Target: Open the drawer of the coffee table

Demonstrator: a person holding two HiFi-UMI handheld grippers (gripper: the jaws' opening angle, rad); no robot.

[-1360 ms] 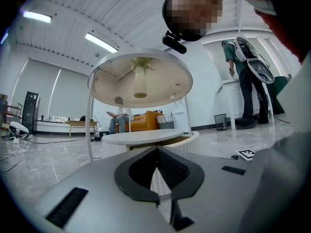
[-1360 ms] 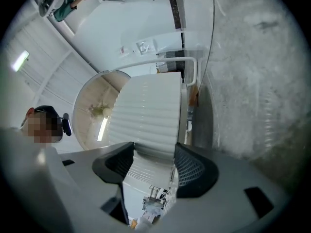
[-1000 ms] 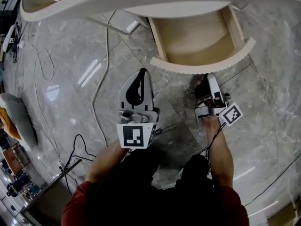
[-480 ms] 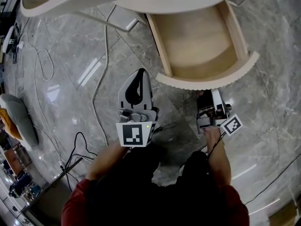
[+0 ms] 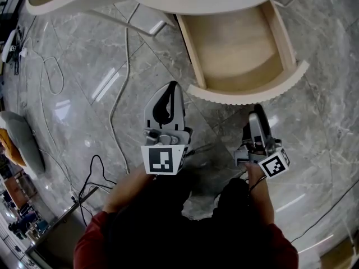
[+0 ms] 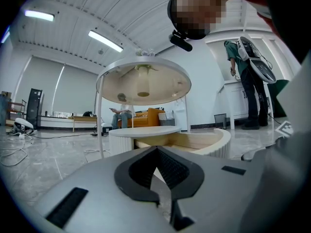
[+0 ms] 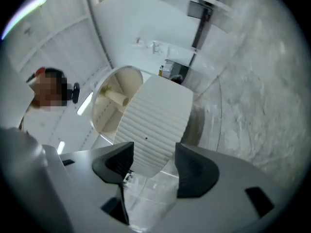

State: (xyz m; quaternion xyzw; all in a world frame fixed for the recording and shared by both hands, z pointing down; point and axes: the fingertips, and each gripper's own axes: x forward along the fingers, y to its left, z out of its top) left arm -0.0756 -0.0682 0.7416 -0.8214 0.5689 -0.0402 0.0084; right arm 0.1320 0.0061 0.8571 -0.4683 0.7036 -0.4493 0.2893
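Since a second ago the right gripper [image 5: 257,112] has drawn back from the ribbed front of the drawer [image 5: 247,94], jaws apart and empty; the left gripper [image 5: 173,88] hovers beside it over the marble floor [image 5: 84,66], jaws together on nothing. Beyond them the drawer stands pulled out from under the coffee table [image 5: 207,4]

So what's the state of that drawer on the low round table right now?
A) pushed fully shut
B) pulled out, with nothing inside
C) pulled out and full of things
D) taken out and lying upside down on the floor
B: the drawer stands pulled out of the coffee table with only its bare wooden bottom showing, and the right tongs in front of it are open and hold nothing.
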